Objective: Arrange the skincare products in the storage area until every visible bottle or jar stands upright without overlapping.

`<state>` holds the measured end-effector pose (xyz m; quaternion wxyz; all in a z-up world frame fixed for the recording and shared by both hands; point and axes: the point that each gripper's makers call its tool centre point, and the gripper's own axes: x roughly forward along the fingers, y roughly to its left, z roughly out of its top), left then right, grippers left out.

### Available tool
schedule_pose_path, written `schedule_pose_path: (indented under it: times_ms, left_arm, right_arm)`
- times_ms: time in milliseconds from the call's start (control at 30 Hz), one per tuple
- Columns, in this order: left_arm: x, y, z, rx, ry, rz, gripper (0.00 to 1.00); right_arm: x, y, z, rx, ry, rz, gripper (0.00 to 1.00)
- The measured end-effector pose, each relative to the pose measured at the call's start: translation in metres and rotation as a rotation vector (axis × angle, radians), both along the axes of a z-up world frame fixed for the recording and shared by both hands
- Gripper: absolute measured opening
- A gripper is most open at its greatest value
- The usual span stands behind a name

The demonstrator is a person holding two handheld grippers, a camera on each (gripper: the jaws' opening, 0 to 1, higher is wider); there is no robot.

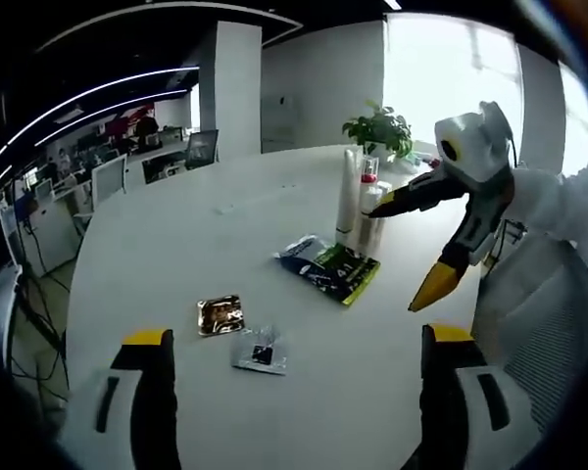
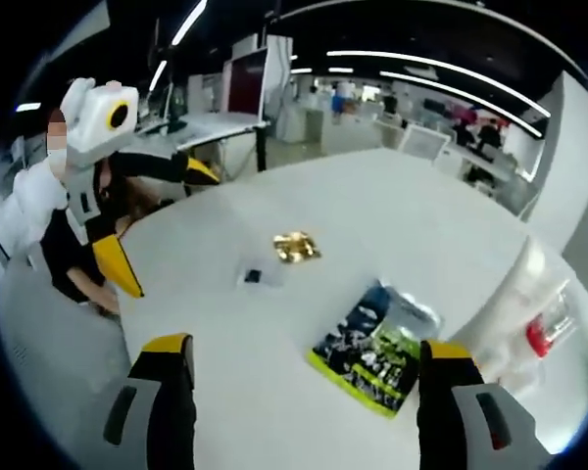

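Bottles: upright cluster at 1 o'clock in left gripper view, touching; judged light, rigid, slippery; mid-body grasp advised.
Pouch: flat, soft, beside bottles.
Left gripper: jaws apart, nothing held.
Right gripper: jaws apart, nothing held.

Three upright bottles, one green-black packet, one gold sachet, one clear sachet, one plant.

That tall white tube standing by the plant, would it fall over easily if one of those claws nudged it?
Probably yes. The tall white tube is slim and stands on a narrow base, so a push near its top would likely tip it. It stands close against shorter bottles, so it could knock those over too. It looks like smooth plastic, perhaps slippery to grip.
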<state>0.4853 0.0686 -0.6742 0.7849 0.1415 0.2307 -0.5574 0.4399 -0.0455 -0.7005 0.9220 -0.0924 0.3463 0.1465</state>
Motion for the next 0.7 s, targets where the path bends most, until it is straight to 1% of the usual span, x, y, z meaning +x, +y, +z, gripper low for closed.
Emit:
schedule_pose_path:
  times_ms: [267, 333, 400, 467, 500, 567, 600, 700]
  left_arm:
    - [0.005, 0.004, 0.003, -0.015, -0.007, 0.013, 0.99]
    - [0.005, 0.006, 0.002, -0.015, -0.007, 0.011, 0.99]
    - [0.007, 0.009, -0.001, 0.001, -0.010, 0.010, 0.99]
    - [0.009, 0.012, -0.005, 0.006, -0.001, 0.014, 0.99]
    - [0.010, 0.014, -0.005, 0.004, 0.001, 0.020, 0.99]
    - [0.010, 0.015, -0.006, 0.002, 0.005, 0.022, 0.99]
    - [0.010, 0.015, -0.007, 0.002, 0.008, 0.020, 0.99]
    - [0.010, 0.015, -0.008, 0.011, 0.008, 0.014, 0.99]
  right_arm:
    - [0.019, 0.019, -0.012, 0.013, -0.005, 0.015, 0.90]
    - [0.025, 0.024, -0.016, 0.017, -0.009, 0.012, 0.89]
    - [0.029, 0.029, -0.021, 0.026, -0.003, 0.012, 0.86]
    - [0.033, 0.034, -0.022, 0.032, -0.010, 0.012, 0.80]
    - [0.035, 0.037, -0.024, 0.032, -0.007, 0.016, 0.78]
    - [0.039, 0.042, -0.027, 0.037, -0.008, 0.023, 0.80]
    - [0.041, 0.046, -0.032, 0.043, 0.009, 0.031, 0.80]
    - [0.047, 0.053, -0.042, 0.047, 0.024, 0.038, 0.78]
